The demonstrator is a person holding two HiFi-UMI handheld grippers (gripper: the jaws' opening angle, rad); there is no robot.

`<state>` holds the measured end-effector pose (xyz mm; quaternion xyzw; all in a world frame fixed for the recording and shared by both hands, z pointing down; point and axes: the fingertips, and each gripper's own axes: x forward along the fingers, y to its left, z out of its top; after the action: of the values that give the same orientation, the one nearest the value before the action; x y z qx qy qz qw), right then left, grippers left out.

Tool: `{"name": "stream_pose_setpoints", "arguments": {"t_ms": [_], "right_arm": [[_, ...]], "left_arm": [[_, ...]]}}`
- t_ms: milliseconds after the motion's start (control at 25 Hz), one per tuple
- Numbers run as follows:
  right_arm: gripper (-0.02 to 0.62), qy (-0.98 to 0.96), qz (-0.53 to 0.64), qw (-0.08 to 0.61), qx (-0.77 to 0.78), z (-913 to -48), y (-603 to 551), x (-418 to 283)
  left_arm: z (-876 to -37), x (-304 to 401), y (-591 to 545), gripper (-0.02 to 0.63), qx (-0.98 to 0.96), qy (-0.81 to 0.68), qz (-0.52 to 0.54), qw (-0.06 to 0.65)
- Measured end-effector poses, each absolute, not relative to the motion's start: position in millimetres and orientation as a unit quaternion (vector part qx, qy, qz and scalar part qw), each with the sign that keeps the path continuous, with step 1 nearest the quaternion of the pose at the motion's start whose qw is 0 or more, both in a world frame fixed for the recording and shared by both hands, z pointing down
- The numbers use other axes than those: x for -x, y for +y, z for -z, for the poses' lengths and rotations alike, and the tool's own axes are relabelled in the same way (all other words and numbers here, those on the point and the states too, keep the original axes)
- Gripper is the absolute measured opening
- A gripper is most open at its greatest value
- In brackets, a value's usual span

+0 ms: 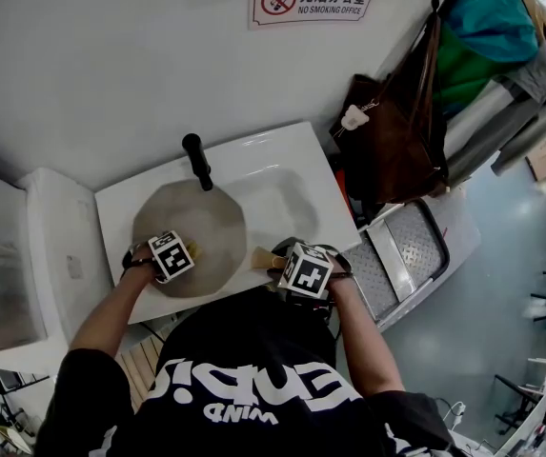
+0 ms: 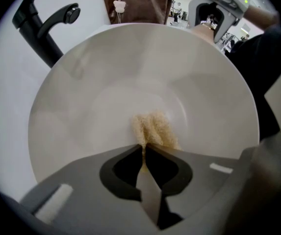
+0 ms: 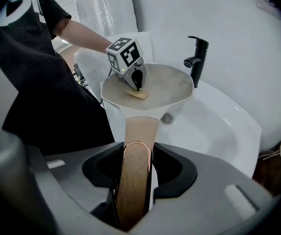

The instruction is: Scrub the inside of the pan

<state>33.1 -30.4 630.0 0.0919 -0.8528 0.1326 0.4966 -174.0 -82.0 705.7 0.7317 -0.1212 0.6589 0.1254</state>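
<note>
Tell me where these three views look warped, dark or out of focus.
Left gripper view: strong fisheye with black corners; the yellowish scrub pad is fairly sharp, the grey jaws nearest the lens soft. Right gripper view: same warp; the wooden pan handle blurs up close, the pan beyond is sharper. Head view: even light, mild edge curvature.

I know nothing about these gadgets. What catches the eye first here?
A pale pan is held over the white sink, beside a black faucet. The left gripper pinches a yellowish sponge on the pan's inside, while the right gripper clamps its wooden handle.
</note>
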Motion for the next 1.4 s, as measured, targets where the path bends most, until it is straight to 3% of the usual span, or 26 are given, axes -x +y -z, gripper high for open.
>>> {"name": "stream_pose_setpoints", "arguments": {"t_ms": [840,1400], "right_arm": [[0.175,-0.851,-0.135,0.5,-0.092,-634,-31,-36],[0.175,-0.844,-0.142,0.509,-0.092,-638,-30,-37]], "left_arm": [[-705,122,-60,0.023,-0.753,-0.085,-0.625,0.189],[-706,96,-120,0.026,-0.774,-0.154,-0.587,0.183]]}}
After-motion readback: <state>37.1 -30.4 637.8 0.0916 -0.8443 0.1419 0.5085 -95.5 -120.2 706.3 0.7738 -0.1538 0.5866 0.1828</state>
